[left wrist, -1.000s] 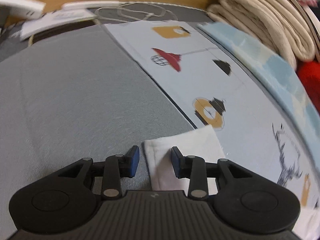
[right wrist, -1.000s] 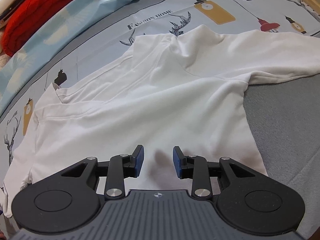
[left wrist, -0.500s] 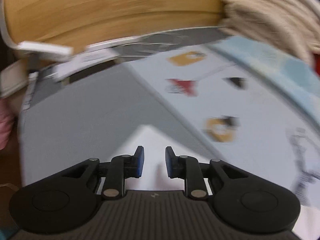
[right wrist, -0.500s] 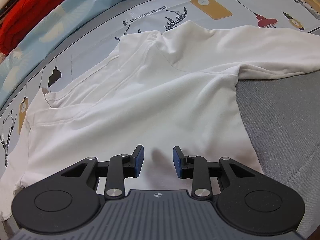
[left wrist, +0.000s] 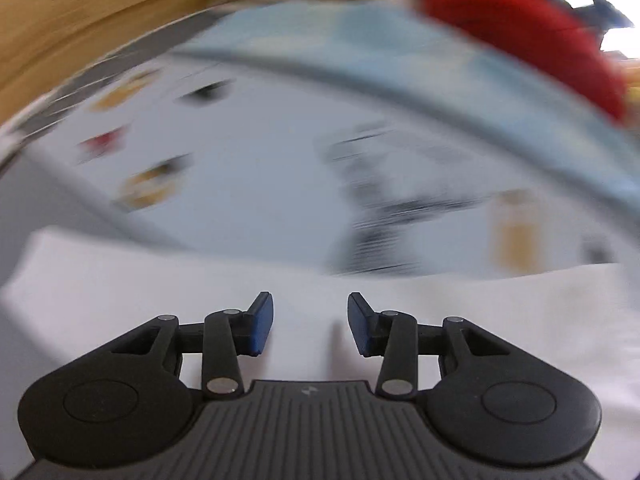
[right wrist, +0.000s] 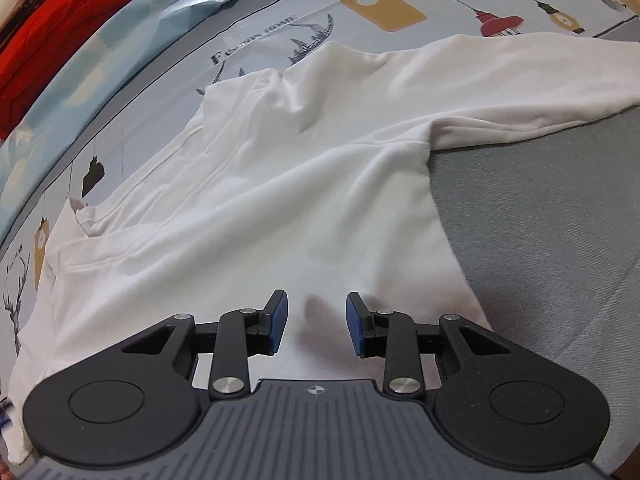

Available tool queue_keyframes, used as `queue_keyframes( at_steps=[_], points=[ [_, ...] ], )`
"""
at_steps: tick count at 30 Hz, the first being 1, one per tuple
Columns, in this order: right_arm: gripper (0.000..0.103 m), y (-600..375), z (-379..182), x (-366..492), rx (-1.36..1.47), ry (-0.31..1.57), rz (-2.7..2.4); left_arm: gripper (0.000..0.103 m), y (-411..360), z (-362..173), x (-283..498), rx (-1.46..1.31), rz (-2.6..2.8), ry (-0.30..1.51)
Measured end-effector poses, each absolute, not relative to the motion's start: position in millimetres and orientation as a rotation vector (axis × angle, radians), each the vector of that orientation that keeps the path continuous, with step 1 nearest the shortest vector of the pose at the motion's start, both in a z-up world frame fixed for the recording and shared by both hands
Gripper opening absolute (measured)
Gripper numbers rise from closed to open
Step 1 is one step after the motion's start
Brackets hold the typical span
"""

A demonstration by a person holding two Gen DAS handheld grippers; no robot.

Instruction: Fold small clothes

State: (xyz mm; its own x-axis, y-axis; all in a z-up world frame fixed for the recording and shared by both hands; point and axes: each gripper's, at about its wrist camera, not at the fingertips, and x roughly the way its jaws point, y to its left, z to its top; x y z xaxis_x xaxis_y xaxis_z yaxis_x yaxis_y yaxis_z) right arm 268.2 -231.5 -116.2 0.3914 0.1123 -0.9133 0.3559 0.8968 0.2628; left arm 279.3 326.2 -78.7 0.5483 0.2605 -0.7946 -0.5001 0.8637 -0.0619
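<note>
Left wrist view, blurred: the left hand-held gripper [left wrist: 310,322] hangs with jaws apart over the white shirt [left wrist: 160,280], gripping nothing.

Right wrist view: the right hand-held gripper [right wrist: 316,322], jaws apart, sits above the shirt's hem; the shirt lies flat on the bed cover [right wrist: 540,240], one sleeve [right wrist: 520,80] extending toward 2 o'clock, apparently spread for folding.

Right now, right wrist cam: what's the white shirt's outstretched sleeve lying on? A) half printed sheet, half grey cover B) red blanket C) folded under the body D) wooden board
A: the white shirt's sleeve stretches along the line where the printed sheet meets the grey cover.
</note>
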Motion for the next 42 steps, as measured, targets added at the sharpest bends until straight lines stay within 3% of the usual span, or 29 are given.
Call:
queue_keyframes(
  at_steps=[5,10,17,20,21,23,28,34,42],
  points=[
    [0.035,-235.5,-122.6,267.4,0.492,1.182,-0.153,0.046,234.5,-68.6,323.1,-0.272,0.217,0.774],
    [0.035,-236.1,-136.3,262.6,0.535,1.226,-0.135,0.046,161.2,-99.8,374.2,-0.257,0.105,0.769],
    [0.035,-237.8,-142.1,258.9,0.528,1.239,-0.107,0.05,141.4,-140.0,410.6,-0.251,0.188,0.84],
    [0.035,-242.7,-142.6,260.0,0.559,1.247,-0.104,0.011,141.7,-146.7,414.9,-0.164,0.193,0.833],
    [0.035,-243.0,-143.0,261.6,0.562,1.248,-0.103,0.004,142.7,-145.6,415.7,-0.141,0.221,0.802],
    [0.035,-244.1,-143.5,261.9,0.568,1.251,-0.099,0.0,150.8,-142.5,418.4,-0.113,0.377,0.776],
    [0.035,-249.6,-143.5,262.3,0.574,1.252,-0.097,0.003,176.1,-125.4,417.6,-0.344,0.294,0.78],
    [0.035,-257.2,-131.8,265.9,0.58,1.232,-0.114,0.008,152.9,-67.1,385.6,-0.178,0.151,0.817],
    [0.035,-275.7,-89.0,249.5,0.577,1.136,-0.095,0.008,142.5,-18.2,235.4,-0.104,0.069,0.885]
  ],
)
